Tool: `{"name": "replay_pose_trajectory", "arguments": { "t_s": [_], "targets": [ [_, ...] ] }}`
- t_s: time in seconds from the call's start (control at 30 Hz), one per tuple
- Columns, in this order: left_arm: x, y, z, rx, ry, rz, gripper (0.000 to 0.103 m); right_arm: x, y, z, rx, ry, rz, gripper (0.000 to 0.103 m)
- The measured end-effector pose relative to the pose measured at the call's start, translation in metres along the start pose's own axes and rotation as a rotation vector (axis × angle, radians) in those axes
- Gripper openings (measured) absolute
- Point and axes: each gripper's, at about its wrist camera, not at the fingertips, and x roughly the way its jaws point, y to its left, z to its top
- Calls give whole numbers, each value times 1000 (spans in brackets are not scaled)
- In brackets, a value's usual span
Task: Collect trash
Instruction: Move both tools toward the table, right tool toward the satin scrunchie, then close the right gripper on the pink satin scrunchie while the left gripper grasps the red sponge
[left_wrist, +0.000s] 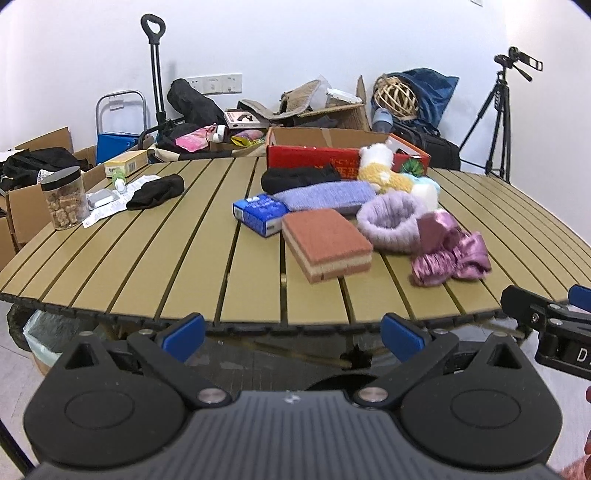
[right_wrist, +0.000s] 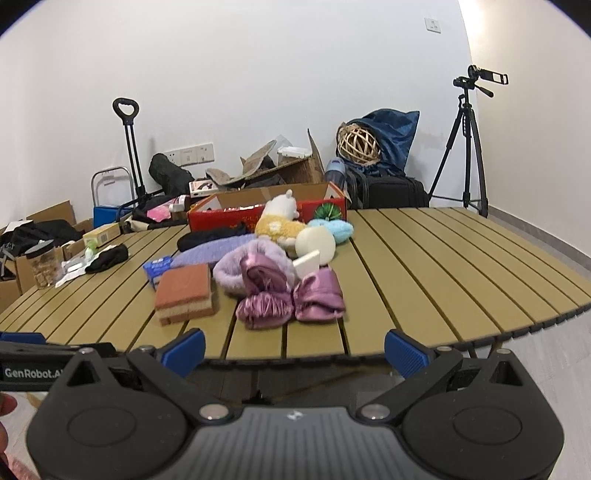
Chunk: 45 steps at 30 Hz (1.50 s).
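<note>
The slatted table (left_wrist: 155, 258) fills both views, its near edge just ahead of both grippers, a judgement being that nothing has been picked yet. A red box (left_wrist: 314, 157) sits at 12 o'clock at the far edge. In front of it, soft goods are heaped together at centre: a sponge (left_wrist: 327, 243) nearest, a blue carton (left_wrist: 258, 214) at its 10 o'clock, pink satin (left_wrist: 450, 254) at its 3 o'clock. Likely trash lies apart at 10 o'clock: crumpled paper (left_wrist: 107, 210) beside a jar (left_wrist: 65, 197). A lined bin (left_wrist: 40, 332) waits under the table at 8 o'clock, handy for drops.

The left gripper (left_wrist: 291, 332) and right gripper (right_wrist: 293, 345) hover level, side by side, jaws spread wide and empty.
</note>
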Motion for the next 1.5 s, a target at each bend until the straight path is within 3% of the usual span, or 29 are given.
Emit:
{"name": "replay_pose_trajectory", "arguments": {
  "t_s": [0.33, 0.67, 0.9, 1.5],
  "targets": [
    [34, 7, 21, -53, -22, 27, 103, 46, 2, 18, -21, -15, 0, 103],
    [66, 8, 45, -83, -26, 27, 103, 99, 1, 28, -69, 32, -1, 103],
    [86, 5, 61, -107, -34, 29, 103, 137, -3, 24, -28, 76, 18, 103],
    [109, 2, 60, -95, -6, 19, 103, 162, -1, 11, 1, 87, 28, 100]
  ]
}}
